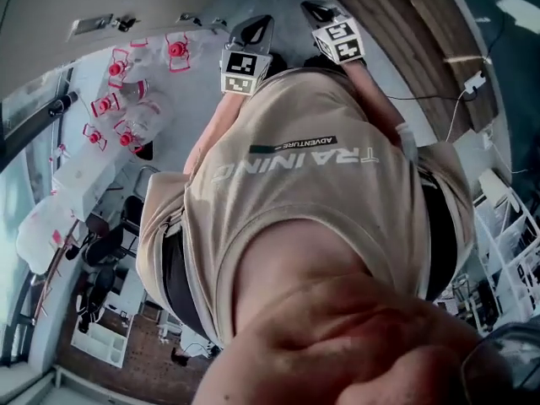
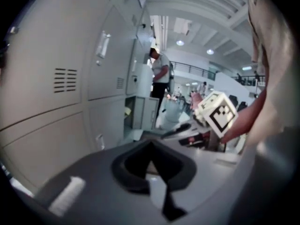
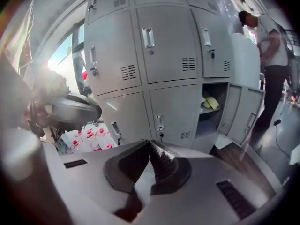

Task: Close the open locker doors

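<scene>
A bank of grey lockers fills the right gripper view. One lower locker stands open, its door swung out to the right and a yellow item on its shelf. My right gripper is shut on nothing, well short of the lockers. In the left gripper view the lockers run along the left, with the open door farther on. My left gripper is shut and empty. In the head view, both grippers are held out beyond my beige shirt.
A person stands by an upper open door to the right of the open locker, also seen as a person in the left gripper view. Packs of red-capped water bottles lie on the floor at the left.
</scene>
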`<state>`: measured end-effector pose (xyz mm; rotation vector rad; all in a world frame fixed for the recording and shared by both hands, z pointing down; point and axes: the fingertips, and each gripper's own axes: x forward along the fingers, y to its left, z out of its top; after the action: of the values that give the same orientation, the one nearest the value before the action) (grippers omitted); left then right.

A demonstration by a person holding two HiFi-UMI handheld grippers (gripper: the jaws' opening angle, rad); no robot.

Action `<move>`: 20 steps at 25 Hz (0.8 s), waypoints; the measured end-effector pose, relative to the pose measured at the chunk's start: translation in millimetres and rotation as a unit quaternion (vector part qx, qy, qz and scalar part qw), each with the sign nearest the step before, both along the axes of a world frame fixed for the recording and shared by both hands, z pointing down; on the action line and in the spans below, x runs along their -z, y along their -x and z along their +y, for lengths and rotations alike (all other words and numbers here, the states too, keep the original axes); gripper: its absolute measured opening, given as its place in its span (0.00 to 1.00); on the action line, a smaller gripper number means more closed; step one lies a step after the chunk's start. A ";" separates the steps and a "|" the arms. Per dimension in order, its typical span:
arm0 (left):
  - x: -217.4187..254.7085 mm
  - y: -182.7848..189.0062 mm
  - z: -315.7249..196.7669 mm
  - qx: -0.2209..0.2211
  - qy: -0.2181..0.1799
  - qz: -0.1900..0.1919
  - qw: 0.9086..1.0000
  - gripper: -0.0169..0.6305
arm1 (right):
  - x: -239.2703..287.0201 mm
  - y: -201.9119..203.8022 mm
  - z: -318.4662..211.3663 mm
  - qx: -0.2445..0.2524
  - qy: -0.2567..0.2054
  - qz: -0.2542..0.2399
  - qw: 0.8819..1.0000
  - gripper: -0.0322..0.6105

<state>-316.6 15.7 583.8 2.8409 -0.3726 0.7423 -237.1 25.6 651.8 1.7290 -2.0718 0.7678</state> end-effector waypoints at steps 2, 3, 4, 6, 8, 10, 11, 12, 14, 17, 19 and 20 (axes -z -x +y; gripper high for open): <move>8.8 -36.4 22.9 -0.022 0.006 0.014 1.000 0.02 | 5.3 -34.0 28.5 -0.029 0.001 -0.009 1.000 0.07; 9.3 -53.9 33.5 -0.034 0.009 0.017 0.999 0.02 | 7.2 -51.4 41.9 -0.046 0.000 -0.013 0.999 0.07; 7.8 -70.9 43.9 -0.046 0.012 0.017 0.999 0.02 | 8.6 -68.7 55.5 -0.063 -0.001 -0.013 0.998 0.07; 3.6 -104.7 65.9 -0.075 0.014 0.013 0.997 0.02 | 10.2 -102.2 84.7 -0.092 0.000 -0.005 0.996 0.07; 1.8 -139.0 87.6 -0.105 0.009 0.010 0.994 0.02 | 7.9 -136.3 114.1 -0.115 0.009 0.013 0.993 0.07; 0.9 -170.6 107.3 -0.131 0.005 0.008 0.991 0.02 | 7.6 -169.0 138.8 -0.146 0.012 0.021 0.989 0.07; 0.4 -185.3 117.1 -0.142 0.007 0.008 0.990 0.02 | 9.6 -184.0 149.9 -0.161 0.009 0.020 0.987 0.07; -0.2 -199.6 126.8 -0.150 0.011 0.009 0.989 0.02 | 12.1 -197.8 161.1 -0.174 0.006 0.020 0.985 0.07; -1.7 -226.8 143.7 -0.166 0.017 0.007 0.986 0.02 | 17.0 -222.9 183.8 -0.197 0.004 0.024 0.980 0.07; -0.5 -267.0 160.9 -0.195 0.001 0.002 0.981 0.02 | 18.0 -256.1 213.3 -0.235 0.006 0.023 0.972 0.07; 1.8 -290.3 168.9 -0.215 -0.013 0.002 0.977 0.02 | 11.4 -272.3 227.8 -0.263 0.014 0.009 0.965 0.07; 2.5 -300.1 170.8 -0.222 -0.016 0.002 0.975 0.02 | 7.3 -278.4 232.2 -0.274 0.018 0.003 0.961 0.07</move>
<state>-16.5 186.5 581.3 2.9873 0.2690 0.8059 41.3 257.8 644.5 2.3109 -1.5615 0.9364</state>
